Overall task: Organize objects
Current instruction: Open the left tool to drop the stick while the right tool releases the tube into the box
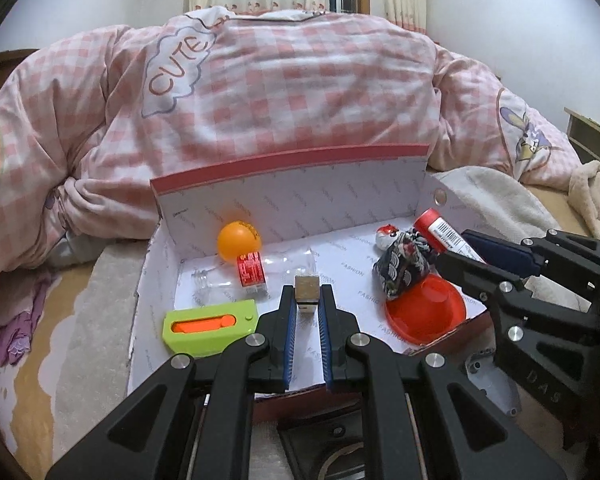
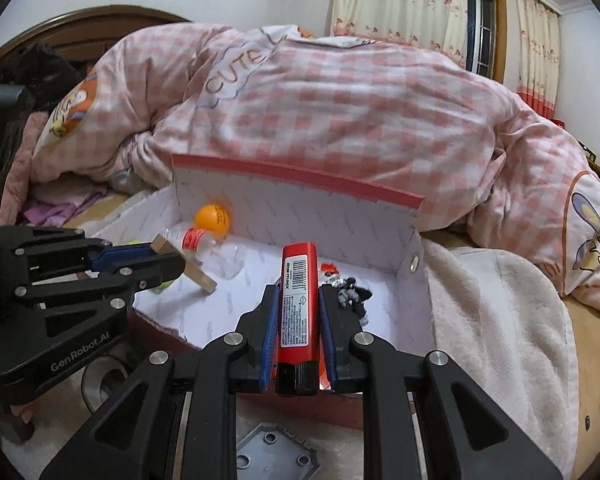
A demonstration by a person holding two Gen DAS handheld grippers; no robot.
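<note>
Left gripper [image 1: 306,300] is clamped on a small tan wooden block [image 1: 307,293], jaws nearly closed on its sides. It holds the block tilted over the open white-lined cardboard box with red rim [image 1: 288,162]; the block's lower end looks close to the floor, contact unclear.

Right gripper [image 2: 299,312] is closed on a red rectangular tube with a barcode label and black cap [image 2: 297,312], held lengthwise between the blue pads [image 2: 270,320], over the box's near right side.

In the box:
- orange ping-pong ball [image 1: 239,241] at the back wall
- clear plastic bottle with red label [image 1: 252,273] lying on its side just in front of the ball
- lime-green case with orange slider [image 1: 211,326] at the near left
- shallow red plastic lid [image 1: 426,307] at the near right
- dark patterned fabric pouch [image 1: 404,266] touching the lid's back edge

The box sits on a bed, against a pink checked quilt [image 1: 300,92].
</note>
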